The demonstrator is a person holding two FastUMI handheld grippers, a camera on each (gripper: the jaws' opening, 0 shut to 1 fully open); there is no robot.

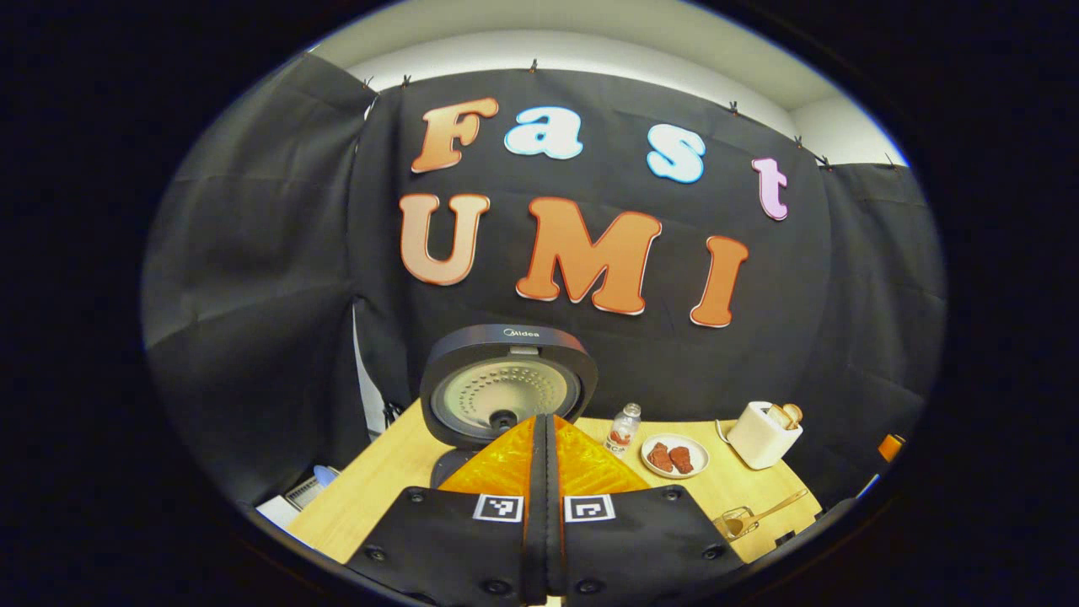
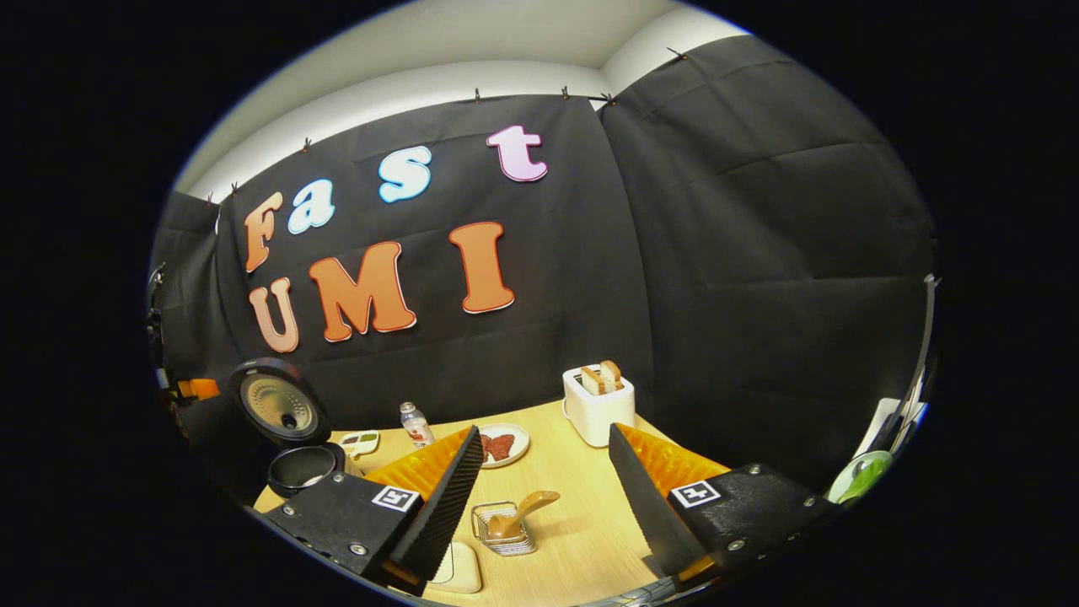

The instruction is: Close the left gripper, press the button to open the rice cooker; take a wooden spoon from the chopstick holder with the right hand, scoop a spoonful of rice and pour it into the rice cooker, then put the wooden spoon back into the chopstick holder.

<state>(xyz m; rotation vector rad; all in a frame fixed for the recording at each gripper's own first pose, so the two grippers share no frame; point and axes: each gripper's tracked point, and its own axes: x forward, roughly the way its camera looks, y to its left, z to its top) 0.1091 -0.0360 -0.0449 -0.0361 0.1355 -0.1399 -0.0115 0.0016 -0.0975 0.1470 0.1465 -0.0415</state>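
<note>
The rice cooker [image 2: 291,443] stands open at the table's [image 2: 582,523] far left, lid up. One toaster [image 2: 597,405] holds two bread slices; one plate [image 2: 503,443] and one bottle [image 2: 415,424] sit between. The wooden spoon [image 2: 523,512] leans in its chopstick holder [image 2: 503,529] (wire), before the spread right gripper [image 2: 548,489]. The left gripper [image 1: 545,506] is pressed together.

Even overhead light, soft shadows, sharp centres, strong fisheye bending at edges.

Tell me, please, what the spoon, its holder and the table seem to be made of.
Spoon: likely wood, a smooth warm-brown surface with a soft sheen. Chopstick holder: apparently metal wire, thin shiny bars forming an open basket. Table: probably wood or wood-look laminate, pale with fine straight grain and a matte finish.
</note>
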